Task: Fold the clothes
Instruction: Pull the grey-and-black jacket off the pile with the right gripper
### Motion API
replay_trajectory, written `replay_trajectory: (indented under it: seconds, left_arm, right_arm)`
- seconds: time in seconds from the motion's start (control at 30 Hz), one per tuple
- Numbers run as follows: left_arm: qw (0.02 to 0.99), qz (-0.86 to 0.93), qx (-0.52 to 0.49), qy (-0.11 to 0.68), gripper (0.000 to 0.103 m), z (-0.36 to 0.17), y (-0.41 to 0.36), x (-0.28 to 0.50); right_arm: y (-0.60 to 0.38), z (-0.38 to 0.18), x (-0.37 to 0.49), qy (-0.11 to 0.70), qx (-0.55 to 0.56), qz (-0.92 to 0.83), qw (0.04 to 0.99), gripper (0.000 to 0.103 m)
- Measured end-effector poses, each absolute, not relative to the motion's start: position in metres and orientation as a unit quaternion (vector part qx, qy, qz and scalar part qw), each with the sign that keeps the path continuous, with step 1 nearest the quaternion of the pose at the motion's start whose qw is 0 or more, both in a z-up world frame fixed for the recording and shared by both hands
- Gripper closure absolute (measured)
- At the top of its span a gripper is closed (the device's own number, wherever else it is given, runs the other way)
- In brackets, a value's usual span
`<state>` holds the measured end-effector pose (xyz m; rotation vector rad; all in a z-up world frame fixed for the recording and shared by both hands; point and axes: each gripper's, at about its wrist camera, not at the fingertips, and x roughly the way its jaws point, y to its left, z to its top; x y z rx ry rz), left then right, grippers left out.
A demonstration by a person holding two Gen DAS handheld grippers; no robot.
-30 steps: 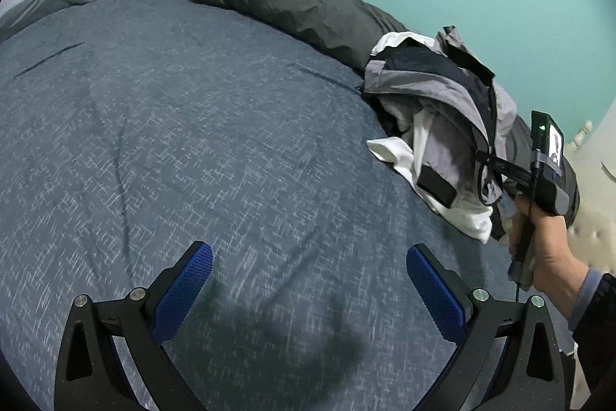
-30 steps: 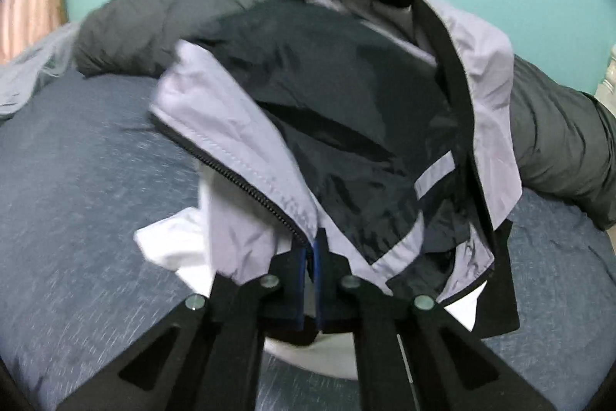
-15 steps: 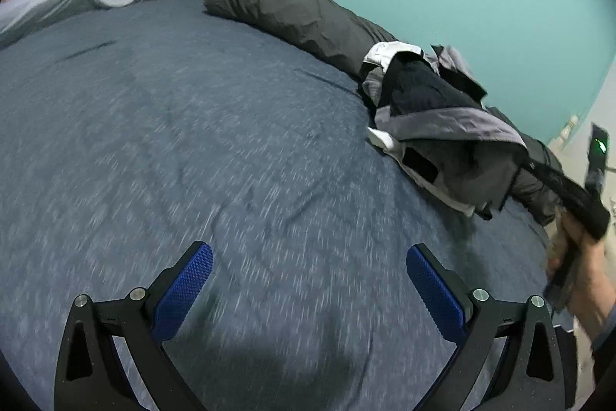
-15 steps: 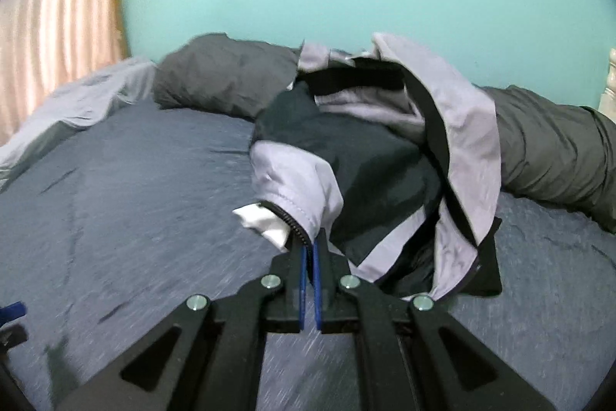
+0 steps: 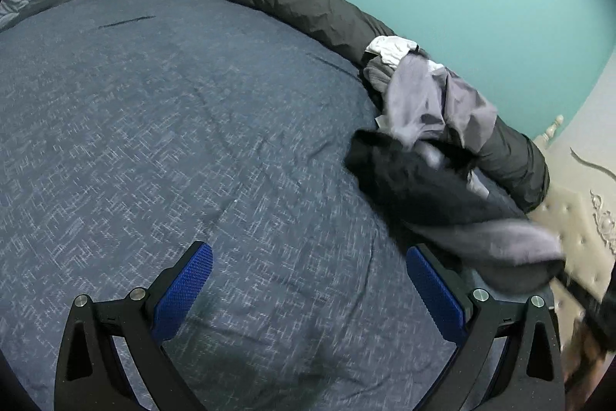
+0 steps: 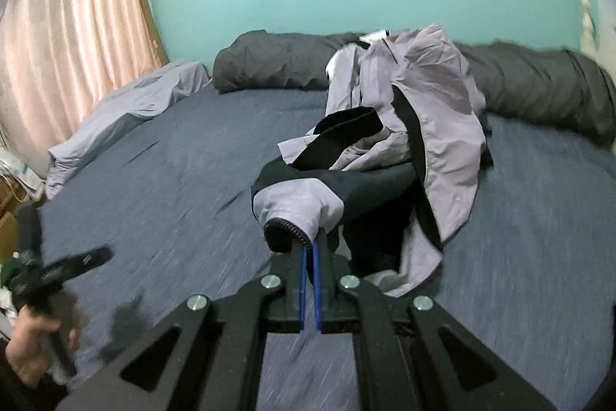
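In the left wrist view, the left gripper [image 5: 308, 280] hangs over the blue bed cover [image 5: 173, 126] with its blue pads wide apart and nothing between them. The grey and black jacket [image 5: 431, 149] lies to the right, near the dark rolled blanket [image 5: 308, 6].

In the right wrist view, the right gripper [image 6: 309, 251] is clenched on the zipper edge of the jacket [image 6: 423, 110], which trails over the bed cover [image 6: 173, 180].

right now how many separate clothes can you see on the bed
2 at least. A grey and black jacket lies mid-bed, its zipped edge pinched in the right tongs; a white garment peeks out behind it. More may be hidden underneath.
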<state>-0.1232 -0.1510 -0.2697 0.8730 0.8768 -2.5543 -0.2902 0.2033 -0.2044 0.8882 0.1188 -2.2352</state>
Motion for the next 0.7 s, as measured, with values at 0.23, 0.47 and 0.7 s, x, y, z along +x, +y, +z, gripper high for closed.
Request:
replay_trajectory:
  seconds: [0.23,0.47,0.7]
  left_arm:
    - [0.145,-0.884,0.325,0.304,0.000,-0.296,-0.151,-0.130]
    - [0.148,-0.894,0.324,0.272,0.000,-0.303,-0.143,-0.147]
    - [0.149,-0.895,0.330,0.259,0.000,-0.310,-0.139,-0.156]
  right_arm:
    - [0.236,-0.251,-0.260,0.046,0.436,-0.839,0.323,0.097]
    - [0.272,-0.245,-0.274,-0.030,0.407,-0.859,0.308,0.092]
    - [0.258,-0.265,-0.327,-0.006,0.417,-0.877,0.240,0.060]
